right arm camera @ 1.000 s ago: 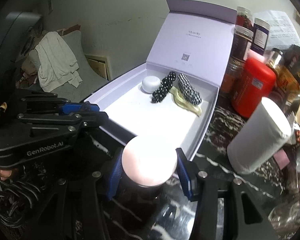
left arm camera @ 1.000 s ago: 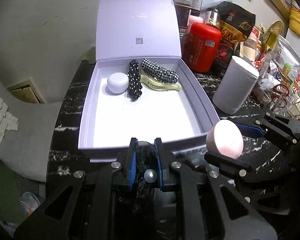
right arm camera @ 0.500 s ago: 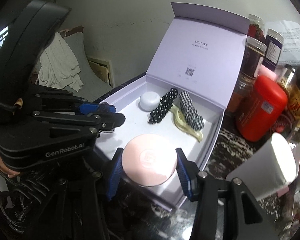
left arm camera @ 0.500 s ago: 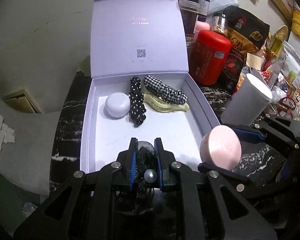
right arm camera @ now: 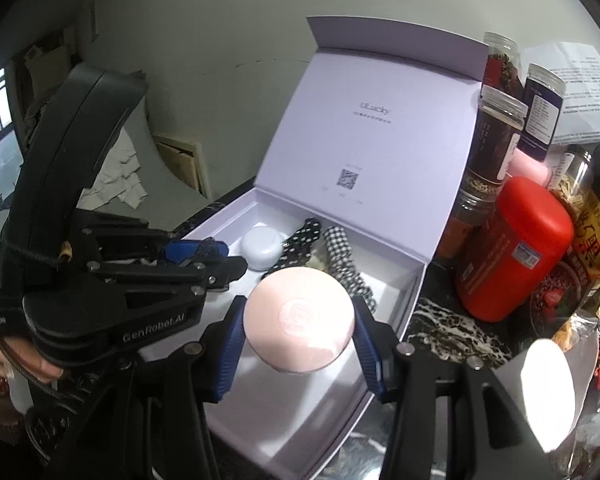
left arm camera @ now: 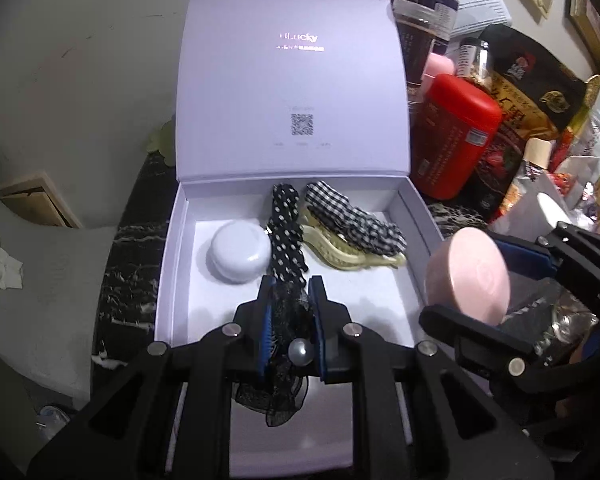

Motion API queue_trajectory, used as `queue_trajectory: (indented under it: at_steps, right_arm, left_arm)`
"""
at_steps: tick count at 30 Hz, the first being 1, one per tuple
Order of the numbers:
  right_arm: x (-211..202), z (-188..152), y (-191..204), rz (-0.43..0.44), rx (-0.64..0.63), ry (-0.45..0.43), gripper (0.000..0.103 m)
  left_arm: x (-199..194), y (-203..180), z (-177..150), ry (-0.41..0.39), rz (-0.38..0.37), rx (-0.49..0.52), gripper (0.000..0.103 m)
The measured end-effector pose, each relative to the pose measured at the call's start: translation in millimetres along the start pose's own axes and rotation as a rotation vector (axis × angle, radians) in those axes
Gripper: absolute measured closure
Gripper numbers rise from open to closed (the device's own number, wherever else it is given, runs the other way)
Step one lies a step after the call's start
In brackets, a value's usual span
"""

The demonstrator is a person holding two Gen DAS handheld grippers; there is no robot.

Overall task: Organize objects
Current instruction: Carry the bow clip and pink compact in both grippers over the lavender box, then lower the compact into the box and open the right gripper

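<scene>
An open lilac box [left arm camera: 168, 280] [right arm camera: 416, 280] with its lid upright holds a white round case [left arm camera: 239, 251] [right arm camera: 261, 247], a polka-dot scrunchie [left arm camera: 286, 232], a checked scrunchie [left arm camera: 352, 216] and a cream hair claw [left arm camera: 352, 258]. My left gripper [left arm camera: 291, 288] is shut on a black lace hair tie with a pearl [left arm camera: 288, 320], over the box's front half. My right gripper [right arm camera: 300, 320] is shut on a round pink case [right arm camera: 300, 320] [left arm camera: 468, 276], held above the box's right wall.
A red canister [left arm camera: 452, 136] [right arm camera: 516, 252], jars [right arm camera: 500, 136], snack bags [left arm camera: 532, 80] and a white paper roll [right arm camera: 548, 392] crowd the black marble counter right of the box. A grey wall stands behind.
Both grippers have moved forward over the box with their loads. The pink case has gone from outside the box's front right corner to above its right side.
</scene>
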State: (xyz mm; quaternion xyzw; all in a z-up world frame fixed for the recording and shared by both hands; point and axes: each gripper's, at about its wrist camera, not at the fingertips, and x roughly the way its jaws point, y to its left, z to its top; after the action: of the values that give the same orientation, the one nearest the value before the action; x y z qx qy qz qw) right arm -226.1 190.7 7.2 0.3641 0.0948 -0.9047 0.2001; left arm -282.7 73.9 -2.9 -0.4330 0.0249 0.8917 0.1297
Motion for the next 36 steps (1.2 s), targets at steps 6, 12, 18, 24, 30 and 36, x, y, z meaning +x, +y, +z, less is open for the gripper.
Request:
queue_trajectory:
  at_steps: [6, 12, 18, 24, 30, 36]
  right_arm:
    - [22, 8, -13, 0.003, 0.016, 0.029, 0.051]
    - [37, 12, -30, 0.043, 0.06, 0.043, 0.051]
    - [53, 4, -41, 0.044, 0.09, 0.098, 0.051]
    - [63, -1, -31, 0.112, 0.065, 0.138, 0.051]
    - [75, -7, -17, 0.082, -0.005, 0.189, 0.051]
    - [89, -14, -8, 0.109, -0.016, 0.232, 0.051]
  left_arm:
    - [22, 10, 10, 0.027, -0.04, -0.057, 0.087]
    - [31, 19, 14, 0.032, -0.078, -0.09, 0.087]
    - [44, 21, 11, 0.079, -0.112, -0.086, 0.087]
    - [56, 23, 7, 0.13, -0.147, -0.081, 0.087]
    - [71, 19, 0, 0.163, -0.102, -0.037, 0.087]
    - [74, 22, -2, 0.169, -0.133, -0.059, 0.087]
